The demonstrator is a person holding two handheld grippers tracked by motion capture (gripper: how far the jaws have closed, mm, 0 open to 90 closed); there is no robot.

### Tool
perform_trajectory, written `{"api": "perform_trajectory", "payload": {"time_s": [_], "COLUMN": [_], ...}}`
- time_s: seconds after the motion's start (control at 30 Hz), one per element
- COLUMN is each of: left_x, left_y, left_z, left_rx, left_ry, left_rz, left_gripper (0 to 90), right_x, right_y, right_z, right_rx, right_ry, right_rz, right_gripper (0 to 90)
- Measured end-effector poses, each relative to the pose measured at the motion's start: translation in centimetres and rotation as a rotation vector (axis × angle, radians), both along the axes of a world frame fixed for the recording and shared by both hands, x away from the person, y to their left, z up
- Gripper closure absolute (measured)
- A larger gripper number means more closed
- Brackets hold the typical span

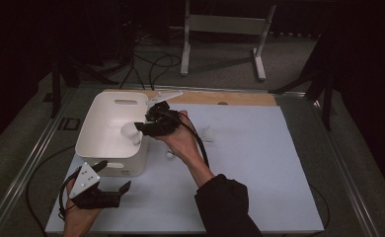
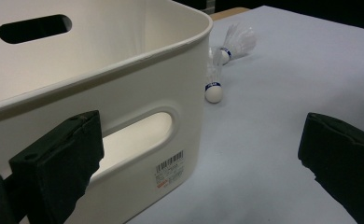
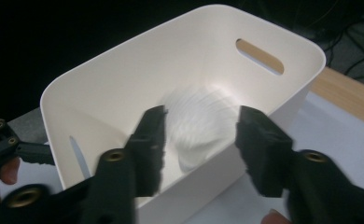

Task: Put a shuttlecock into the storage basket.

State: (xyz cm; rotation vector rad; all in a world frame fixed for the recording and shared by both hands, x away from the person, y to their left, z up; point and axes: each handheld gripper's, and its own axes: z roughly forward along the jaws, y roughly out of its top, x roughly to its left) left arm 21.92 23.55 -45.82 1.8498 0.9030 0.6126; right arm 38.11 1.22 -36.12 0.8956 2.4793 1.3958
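Surface: a pale blue-grey mat [image 1: 259, 163] covering a wooden table [image 1: 240, 98], whose bare edge shows along the far side. Dark carpeted floor around it, with black cables [image 1: 151, 64] trailing behind and a white metal stand [image 1: 225, 29] farther back; the room beyond is dim.

Item 1: white plastic bin [image 1: 99, 140] with slot handles, at the left of the mat. A barcode label sits on its near wall below the handle slot.

Item 2: shuttlecocks. One [image 1: 130, 132], white-feathered, is seen over the bin's inside, blurred, just beyond the right gripper's jaws. Two more lie on the mat right of the bin: one [image 1: 208, 134] well out, one [image 1: 170, 154] close to the right hand.

View differences: the left gripper view shows both mat shuttlecocks, one [image 2: 213, 88] standing just beside the bin's corner with a blue band on its cork, the other [image 2: 236, 43] lying on its side behind it. The right gripper view looks down into the bin [image 3: 124, 79], where the blurred white shuttlecock [image 3: 199, 126] sits between and past the jaws, apart from both pads.

Hands: right gripper [image 1: 143, 126] held over the bin's right rim, forearm in a dark sleeve reaching in diagonally; jaws parted, gripping nothing. Left gripper [image 1: 116, 186] rests low by the bin's near corner, jaws spread wide, nothing between them.
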Motion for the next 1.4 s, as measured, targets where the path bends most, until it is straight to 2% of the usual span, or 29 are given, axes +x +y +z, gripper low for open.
{"api": "perform_trajectory", "payload": {"time_s": [0.07,0.13,0.2,0.27,0.33,0.8,1.4], "left_x": [0.0,0.0,0.0,0.0,0.0,0.1,0.0], "left_y": [0.0,-0.1,-0.1,-0.1,-0.1,-0.1,-0.2], "left_z": [0.0,0.0,0.0,0.0,0.0,-0.2,-0.2], "left_rx": [0.000,0.000,0.003,0.003,0.003,0.005,0.005], "left_ry": [0.001,0.000,0.001,0.000,0.001,0.005,0.005], "left_rz": [-0.001,-0.001,-0.002,-0.003,-0.002,-0.005,-0.004], "left_gripper": [0.9,0.9,0.9,0.9,0.9,0.9,0.9], "right_x": [0.1,0.1,0.2,0.2,0.2,0.6,1.0], "right_y": [-0.2,-0.4,-0.6,-0.8,-1.0,-2.9,-5.6], "right_z": [0.0,0.1,0.1,0.0,-0.1,-0.4,0.0], "right_rx": [-0.002,-0.011,-0.017,-0.048,-0.063,-0.034,-0.012], "right_ry": [0.003,-0.013,-0.022,-0.045,-0.052,-0.055,-0.082], "right_rz": [-0.014,-0.036,-0.050,-0.064,-0.071,-0.100,-0.156], "right_gripper": [38.0,28.9,25.1,22.5,21.0,13.7,11.8]}}
